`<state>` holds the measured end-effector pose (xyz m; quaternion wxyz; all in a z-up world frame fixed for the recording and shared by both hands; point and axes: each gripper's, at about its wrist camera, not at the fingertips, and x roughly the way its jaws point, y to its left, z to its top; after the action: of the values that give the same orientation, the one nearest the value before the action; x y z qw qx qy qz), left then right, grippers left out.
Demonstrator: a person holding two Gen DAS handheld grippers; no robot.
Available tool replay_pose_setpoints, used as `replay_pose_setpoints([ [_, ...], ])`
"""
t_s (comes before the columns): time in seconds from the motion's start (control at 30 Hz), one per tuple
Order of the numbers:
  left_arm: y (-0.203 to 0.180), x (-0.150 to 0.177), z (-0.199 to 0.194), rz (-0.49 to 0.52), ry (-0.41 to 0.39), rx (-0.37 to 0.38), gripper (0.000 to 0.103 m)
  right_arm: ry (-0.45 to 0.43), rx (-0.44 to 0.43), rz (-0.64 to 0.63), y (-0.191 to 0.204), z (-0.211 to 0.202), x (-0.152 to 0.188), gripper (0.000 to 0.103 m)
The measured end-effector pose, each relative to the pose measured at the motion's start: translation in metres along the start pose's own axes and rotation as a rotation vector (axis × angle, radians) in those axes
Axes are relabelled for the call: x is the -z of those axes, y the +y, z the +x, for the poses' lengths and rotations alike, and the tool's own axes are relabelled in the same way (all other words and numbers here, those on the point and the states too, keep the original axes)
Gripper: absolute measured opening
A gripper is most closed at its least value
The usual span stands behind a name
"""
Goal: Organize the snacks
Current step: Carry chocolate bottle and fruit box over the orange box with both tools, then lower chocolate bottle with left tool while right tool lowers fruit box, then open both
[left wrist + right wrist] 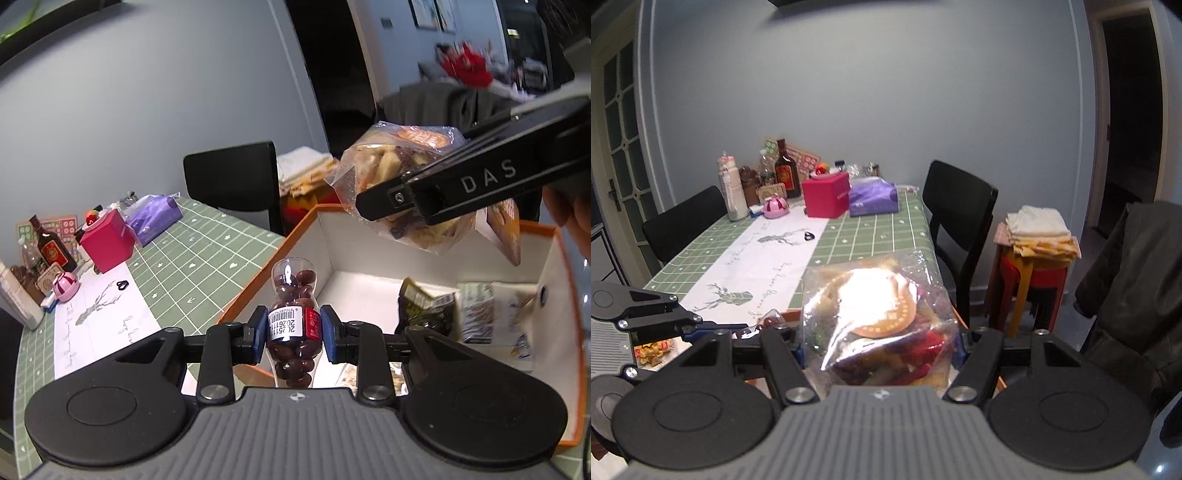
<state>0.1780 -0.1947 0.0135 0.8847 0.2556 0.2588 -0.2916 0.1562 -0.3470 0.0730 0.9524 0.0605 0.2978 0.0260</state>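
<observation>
My left gripper [294, 334] is shut on a small clear bottle of brown chocolate beans [293, 325], held upright over the near edge of an orange-rimmed white box [328, 236]. In the box lie a dark snack packet [424, 310] and a pale printed packet [480, 314]. My right gripper [879, 349] is shut on a clear bag of mixed snacks with a round orange label [879, 314]. In the left wrist view that bag [391, 173] hangs above the box's far side, with the right gripper's black finger [461, 184] across it.
A green checked tablecloth [871, 236] with a white runner covers the table. At its far end stand a red box [825, 197], a purple tissue pack [873, 197], a dark bottle [785, 173] and small items. Black chairs [956, 221] flank the table; a stool bears folded cloths [1038, 232].
</observation>
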Motion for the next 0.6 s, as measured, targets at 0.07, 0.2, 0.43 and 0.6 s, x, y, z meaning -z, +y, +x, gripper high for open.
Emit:
replay_pose_setpoints([
  [0.07,-0.001,-0.002,0.008,0.01,0.027,0.006,0.034,0.023,0.004,0.019,-0.005,0.01,0.0,0.064],
  [0.2,0.002,-0.01,0.024,-0.004,0.064,0.028,0.034,0.054,0.01,0.047,-0.013,0.026,-0.001,0.064],
  [0.43,-0.006,-0.014,0.052,0.001,0.134,0.029,0.034,0.109,0.021,0.07,-0.02,0.054,0.003,0.064],
  [0.6,-0.012,-0.014,0.071,-0.002,0.183,0.032,0.034,0.14,0.019,0.089,-0.021,0.074,0.009,0.064],
])
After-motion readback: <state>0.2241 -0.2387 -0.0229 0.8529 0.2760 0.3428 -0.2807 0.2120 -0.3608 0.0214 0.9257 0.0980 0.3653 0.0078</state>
